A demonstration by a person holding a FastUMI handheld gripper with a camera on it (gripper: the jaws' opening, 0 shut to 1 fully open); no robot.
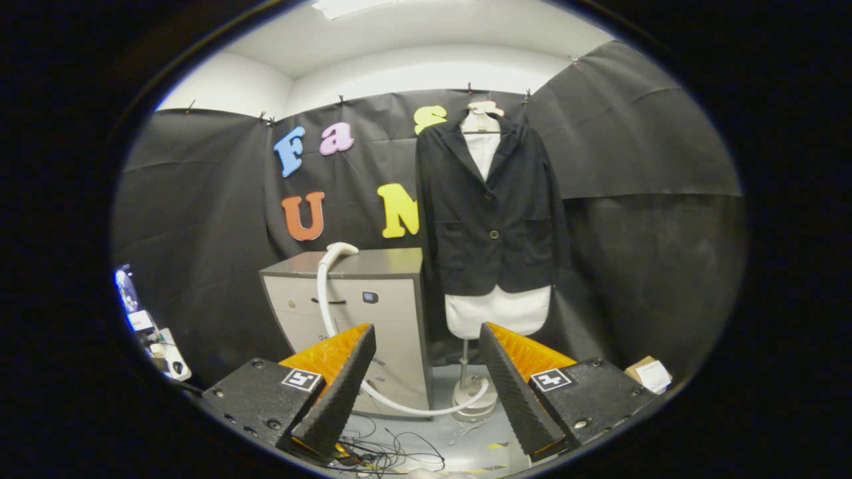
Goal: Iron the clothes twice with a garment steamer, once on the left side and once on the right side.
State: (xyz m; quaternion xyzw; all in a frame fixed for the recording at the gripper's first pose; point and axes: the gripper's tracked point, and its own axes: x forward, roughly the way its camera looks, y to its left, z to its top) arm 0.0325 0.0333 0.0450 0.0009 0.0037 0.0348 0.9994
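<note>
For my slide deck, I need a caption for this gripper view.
Open gripper faces a black jacket on a mannequin; steamer head rests on the cabinet.

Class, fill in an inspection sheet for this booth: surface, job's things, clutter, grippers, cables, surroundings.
Surface: grey cabinet top, bare apart from the steamer head.
Job's things: black jacket on a white mannequin; steamer head on the cabinet, its white hose running down to the floor.
Clutter: cardboard box on the floor.
Grippers: gripper open, jaws holding nothing.
Cables: thin black wires on the floor.
Surroundings: black cloth wall.
</note>
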